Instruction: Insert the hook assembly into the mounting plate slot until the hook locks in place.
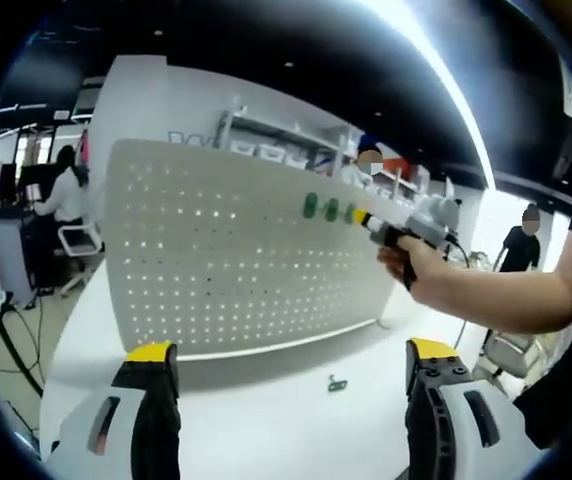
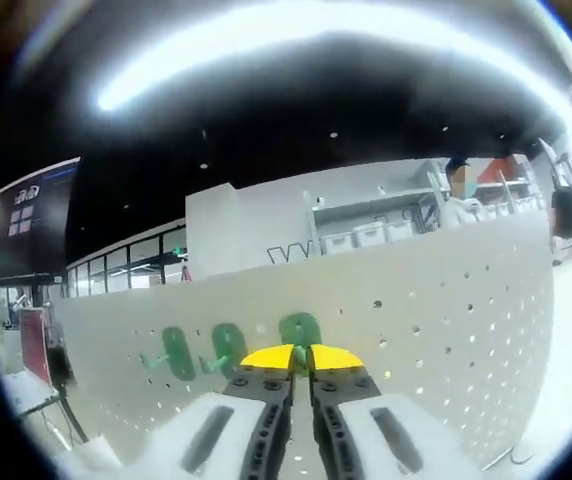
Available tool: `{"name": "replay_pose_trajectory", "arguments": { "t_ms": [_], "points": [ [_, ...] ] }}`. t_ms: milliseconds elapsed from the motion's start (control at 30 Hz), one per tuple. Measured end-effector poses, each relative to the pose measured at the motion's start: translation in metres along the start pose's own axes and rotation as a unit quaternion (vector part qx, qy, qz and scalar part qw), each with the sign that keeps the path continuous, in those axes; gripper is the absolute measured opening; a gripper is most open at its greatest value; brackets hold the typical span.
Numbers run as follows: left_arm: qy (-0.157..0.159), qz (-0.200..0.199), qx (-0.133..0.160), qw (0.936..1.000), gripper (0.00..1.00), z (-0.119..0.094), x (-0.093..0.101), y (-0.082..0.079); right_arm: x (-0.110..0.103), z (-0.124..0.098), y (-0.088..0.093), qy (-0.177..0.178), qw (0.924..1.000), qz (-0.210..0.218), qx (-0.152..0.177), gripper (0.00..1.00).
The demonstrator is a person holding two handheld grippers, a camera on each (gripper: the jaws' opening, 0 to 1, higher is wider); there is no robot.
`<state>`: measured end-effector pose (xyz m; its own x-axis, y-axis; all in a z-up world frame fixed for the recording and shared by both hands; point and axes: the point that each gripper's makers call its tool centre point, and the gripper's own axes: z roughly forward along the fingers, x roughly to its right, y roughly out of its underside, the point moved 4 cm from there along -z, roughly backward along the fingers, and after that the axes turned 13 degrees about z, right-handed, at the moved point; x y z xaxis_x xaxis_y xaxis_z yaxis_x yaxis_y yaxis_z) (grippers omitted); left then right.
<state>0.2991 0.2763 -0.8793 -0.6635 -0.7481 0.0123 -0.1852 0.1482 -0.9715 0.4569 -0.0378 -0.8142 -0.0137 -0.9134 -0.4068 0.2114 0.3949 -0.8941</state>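
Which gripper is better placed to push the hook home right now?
Right. The right gripper sits shut against the pegboard at the third green hook. The left gripper hangs open, back from the board over the table.

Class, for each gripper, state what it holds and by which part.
Left gripper: open, holding nothing. Right gripper: jaws together at a green hook on the pegboard; the gripped part is hidden.
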Motion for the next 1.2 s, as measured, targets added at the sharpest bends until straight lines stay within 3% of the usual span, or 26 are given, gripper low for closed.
{"name": "replay_pose_trajectory", "arguments": {
  "t_ms": [200,533,700,1200],
  "points": [
    [-0.009,0.003,0.0,1.0,0.95,-0.004,-0.004,0.001,-0.003,0.0,-0.013,-0.007,0.9999,-0.005,0.011,0.1],
    [-0.006,0.002,-0.003,1.0,0.96,-0.004,0.001,0.005,0.001,-0.009,-0.059,-0.019,0.9984,0.009,0.052,0.17],
    [0.001,-0.001,-0.011,0.9999,0.96,-0.002,0.008,0.009,0.019,-0.019,-0.056,-0.011,0.9992,0.022,0.033,0.2],
    [0.023,0.003,-0.028,0.9993,0.95,0.003,0.026,0.016,0.068,-0.073,-0.042,0.02,0.9997,0.001,-0.013,0.22]
  ]
}}
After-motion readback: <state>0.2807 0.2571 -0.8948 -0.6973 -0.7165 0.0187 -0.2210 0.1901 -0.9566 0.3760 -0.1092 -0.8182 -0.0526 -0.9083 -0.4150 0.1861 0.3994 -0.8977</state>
